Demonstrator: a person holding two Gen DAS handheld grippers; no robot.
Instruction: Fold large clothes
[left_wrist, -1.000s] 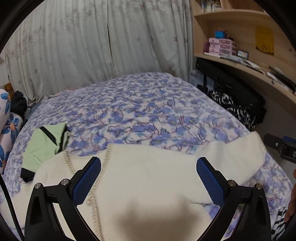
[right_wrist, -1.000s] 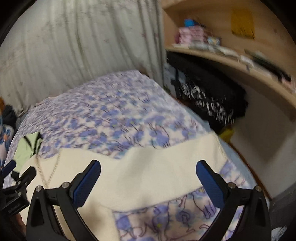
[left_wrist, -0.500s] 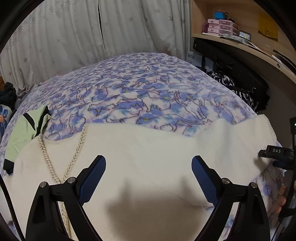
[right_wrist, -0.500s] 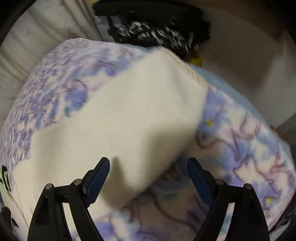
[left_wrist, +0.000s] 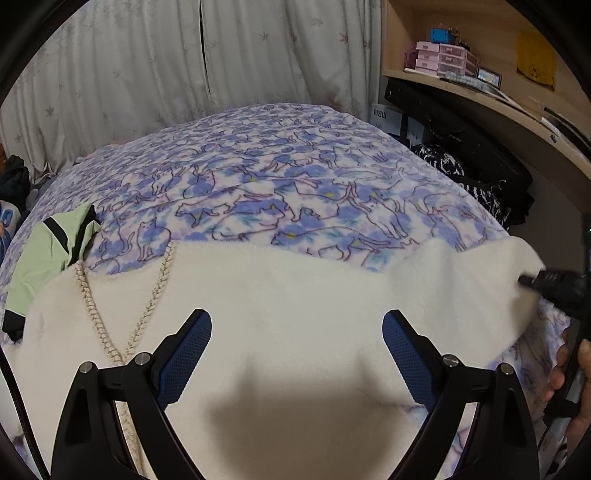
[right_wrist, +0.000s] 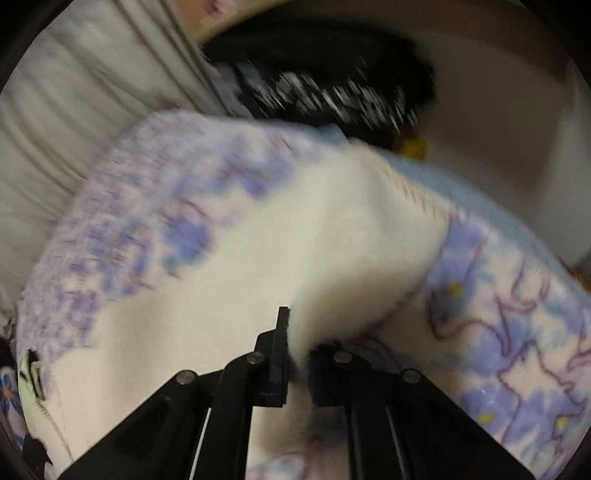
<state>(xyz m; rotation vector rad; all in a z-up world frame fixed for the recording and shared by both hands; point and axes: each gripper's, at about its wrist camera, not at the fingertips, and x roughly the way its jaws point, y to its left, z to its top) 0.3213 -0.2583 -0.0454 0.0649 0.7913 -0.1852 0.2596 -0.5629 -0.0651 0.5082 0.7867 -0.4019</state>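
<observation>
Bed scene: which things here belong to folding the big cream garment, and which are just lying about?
Part of the job: cream garment, right gripper shut on its edge, left gripper open above it.

Lying about: green garment, pink drawers, black bag.

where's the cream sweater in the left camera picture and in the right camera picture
Left wrist: the cream sweater fills the lower half, under the open left gripper.
Right wrist: it runs through the centre, blurred, its edge pinched in the right gripper.
Shared landmark: the blue flowered blanket beneath it.

Left tool (left_wrist: 296, 354) gapes wide (hovering); right tool (right_wrist: 297, 363) clamped nearly closed
</observation>
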